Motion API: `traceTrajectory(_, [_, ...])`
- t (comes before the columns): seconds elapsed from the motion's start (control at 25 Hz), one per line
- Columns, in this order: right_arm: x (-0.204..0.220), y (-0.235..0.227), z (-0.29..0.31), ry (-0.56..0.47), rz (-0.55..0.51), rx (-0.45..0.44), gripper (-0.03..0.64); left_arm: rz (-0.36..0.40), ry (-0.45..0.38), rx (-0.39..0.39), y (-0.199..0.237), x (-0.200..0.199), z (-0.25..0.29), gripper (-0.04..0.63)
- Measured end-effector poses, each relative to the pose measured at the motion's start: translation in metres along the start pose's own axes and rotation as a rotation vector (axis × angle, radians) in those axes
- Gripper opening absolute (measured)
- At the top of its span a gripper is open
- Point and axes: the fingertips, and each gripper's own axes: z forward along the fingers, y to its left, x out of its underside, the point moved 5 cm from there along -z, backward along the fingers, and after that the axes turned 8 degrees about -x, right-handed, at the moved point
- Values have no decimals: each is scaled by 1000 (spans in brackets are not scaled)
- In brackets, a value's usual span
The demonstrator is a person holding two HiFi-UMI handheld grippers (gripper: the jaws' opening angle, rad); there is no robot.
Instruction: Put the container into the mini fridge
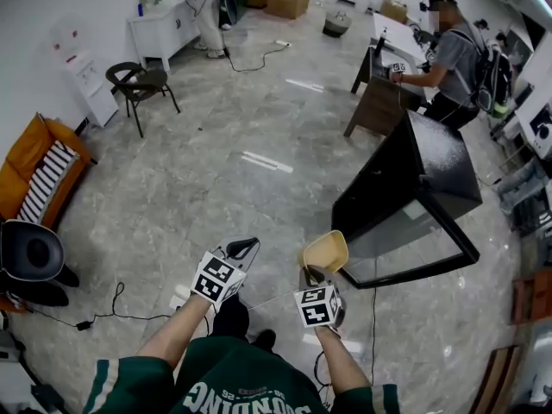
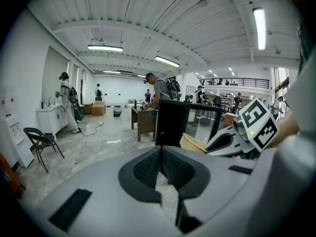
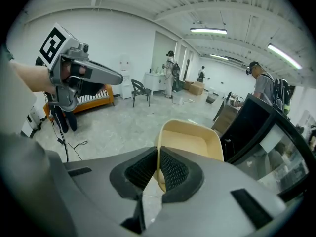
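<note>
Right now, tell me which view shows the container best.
Right gripper view: the container fills the centre, rim pinched in the jaws. Head view shows it small beside the fridge; left gripper view, only a sliver.

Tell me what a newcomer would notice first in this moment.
The beige container stands out first, pinched by its rim in the right gripper and held in the air in front of the person. Just beyond it, to the right, the black mini fridge sits on the floor with its glass door standing open. The left gripper is shut and empty beside the right one.
</note>
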Motion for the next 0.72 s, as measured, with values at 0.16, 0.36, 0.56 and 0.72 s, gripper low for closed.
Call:
traceTrajectory(0.16, [-26,-8,25,14,3,9,44,0,5,12,33,-7,18,15])
traceTrajectory(0.36, [-64,-18,60,14,15,32,44,0,1,28,82,-15,39,15])
traceTrajectory(0.56, [-98,-20,88,15,15,48,44,5,-4,39,126,-22,51,15])
traceTrajectory(0.72, [-119,-16,106,19,18,60,44,5,-4,52,154,-24,57,15])
